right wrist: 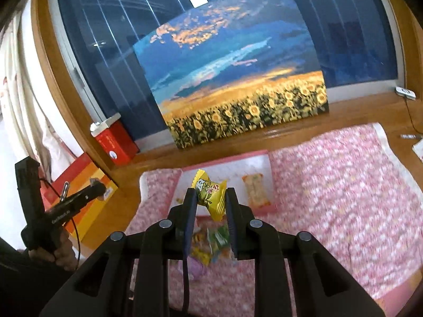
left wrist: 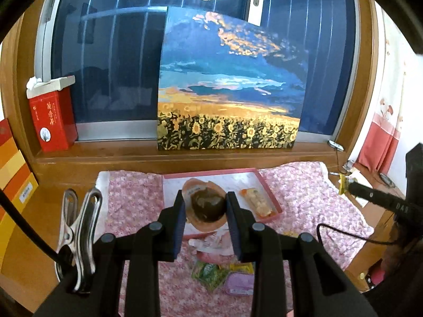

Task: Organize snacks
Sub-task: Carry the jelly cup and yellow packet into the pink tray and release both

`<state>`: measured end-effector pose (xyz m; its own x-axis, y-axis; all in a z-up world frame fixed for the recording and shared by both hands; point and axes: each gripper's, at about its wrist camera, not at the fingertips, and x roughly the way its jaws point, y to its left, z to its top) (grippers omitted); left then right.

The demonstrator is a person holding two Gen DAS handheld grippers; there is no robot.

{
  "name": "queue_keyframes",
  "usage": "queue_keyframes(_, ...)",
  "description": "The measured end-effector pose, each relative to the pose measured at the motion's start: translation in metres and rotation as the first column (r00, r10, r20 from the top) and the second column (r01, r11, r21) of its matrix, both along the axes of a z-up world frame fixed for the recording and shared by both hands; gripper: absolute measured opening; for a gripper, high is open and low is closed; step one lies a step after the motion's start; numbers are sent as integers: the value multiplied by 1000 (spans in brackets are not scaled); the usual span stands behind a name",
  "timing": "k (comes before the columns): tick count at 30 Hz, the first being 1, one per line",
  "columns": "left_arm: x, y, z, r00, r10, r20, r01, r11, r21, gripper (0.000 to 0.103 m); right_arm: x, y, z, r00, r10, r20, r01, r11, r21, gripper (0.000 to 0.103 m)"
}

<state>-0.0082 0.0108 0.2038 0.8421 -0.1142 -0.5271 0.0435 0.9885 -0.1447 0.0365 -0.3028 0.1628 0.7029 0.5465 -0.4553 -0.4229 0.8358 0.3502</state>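
Note:
My left gripper (left wrist: 205, 206) is shut on an orange packet with a round dark snack (left wrist: 207, 204) and holds it over the pink tray (left wrist: 267, 187). A pale orange-ended wrapped snack (left wrist: 257, 202) lies in the tray's right part; it also shows in the right wrist view (right wrist: 255, 189). My right gripper (right wrist: 211, 198) is shut on a yellow wrapped candy (right wrist: 210, 192) and holds it above the tray's near edge (right wrist: 224, 159). A small heap of loose snacks (left wrist: 224, 274) lies on the pink floral cloth below the grippers; it shows in the right wrist view too (right wrist: 211, 243).
A sunflower painting (left wrist: 230, 84) leans on the window sill behind the tray. A red tea box (left wrist: 51, 120) stands at the sill's left. Orange-yellow boxes (left wrist: 13, 174) lie at far left. The pink floral cloth (right wrist: 330, 185) spreads right of the tray. Small items lie at the desk's right edge (left wrist: 346, 177).

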Motion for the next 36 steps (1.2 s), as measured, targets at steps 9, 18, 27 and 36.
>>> queue_keyframes(9, 45, 19, -25, 997, 48, -55, -48, 999, 8, 30, 51, 14, -5, 999, 39, -13, -39, 999, -27, 23)
queue_keyframes(18, 114, 23, -68, 982, 16, -189, -13, 1000, 19, 30, 128, 36, -24, 996, 49, -79, -55, 996, -69, 23)
queue_keyframes(27, 137, 28, -140, 905, 36, -424, -56, 998, -34, 30, 194, 49, -88, 956, 0, -293, -40, 991, -129, 24)
queue_keyframes(36, 168, 12, -146, 874, -78, -479, 56, 997, -61, 31, 253, 85, -115, 959, 7, -283, -63, 980, -188, 24)
